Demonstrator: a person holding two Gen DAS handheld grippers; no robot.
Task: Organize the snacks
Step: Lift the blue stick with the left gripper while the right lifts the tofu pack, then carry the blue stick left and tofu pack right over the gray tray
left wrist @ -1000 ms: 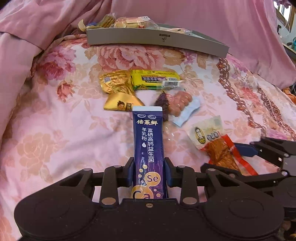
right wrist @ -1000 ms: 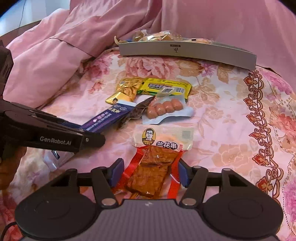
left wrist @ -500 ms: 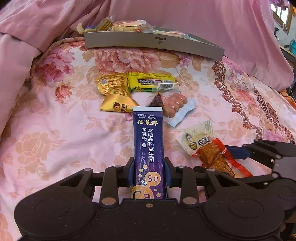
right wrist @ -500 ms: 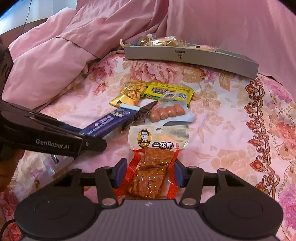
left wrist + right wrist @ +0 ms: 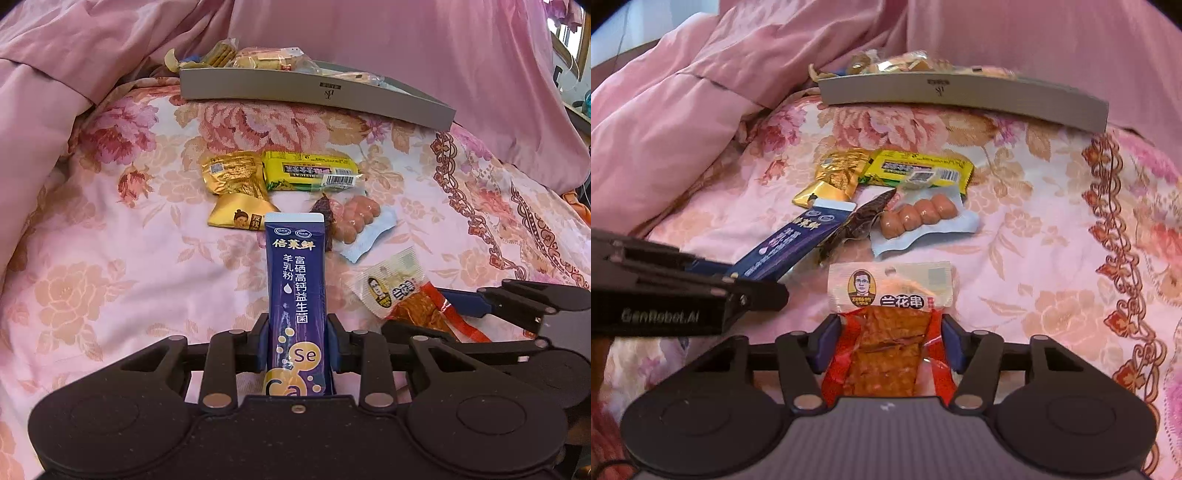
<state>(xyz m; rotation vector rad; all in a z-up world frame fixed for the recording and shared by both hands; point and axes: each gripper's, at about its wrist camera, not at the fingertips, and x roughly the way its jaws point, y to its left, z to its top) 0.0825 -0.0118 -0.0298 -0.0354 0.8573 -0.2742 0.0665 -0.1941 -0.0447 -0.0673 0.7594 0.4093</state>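
Note:
My left gripper [image 5: 297, 345] is shut on a long blue milk-powder stick pack [image 5: 296, 291], held lengthwise above the floral bedspread; it also shows in the right wrist view [image 5: 790, 245]. My right gripper [image 5: 888, 341] is shut on a red-trimmed tofu snack packet [image 5: 890, 332], which also shows in the left wrist view [image 5: 402, 291]. On the bed beyond lie a gold packet [image 5: 232, 177], a yellow-green packet [image 5: 310, 171], a small gold wrapper [image 5: 236, 218], a dark snack [image 5: 862, 219] and a sausage pack [image 5: 919, 218].
A grey tray [image 5: 314, 90] holding several snacks sits at the far side of the bed, against a pink quilt [image 5: 74, 55]. The two grippers are side by side, left gripper body [image 5: 683, 291] close to the right one.
Both grippers have risen and moved forward toward the tray, each carrying its packet. The right gripper's fingers have closed in on the tofu packet.

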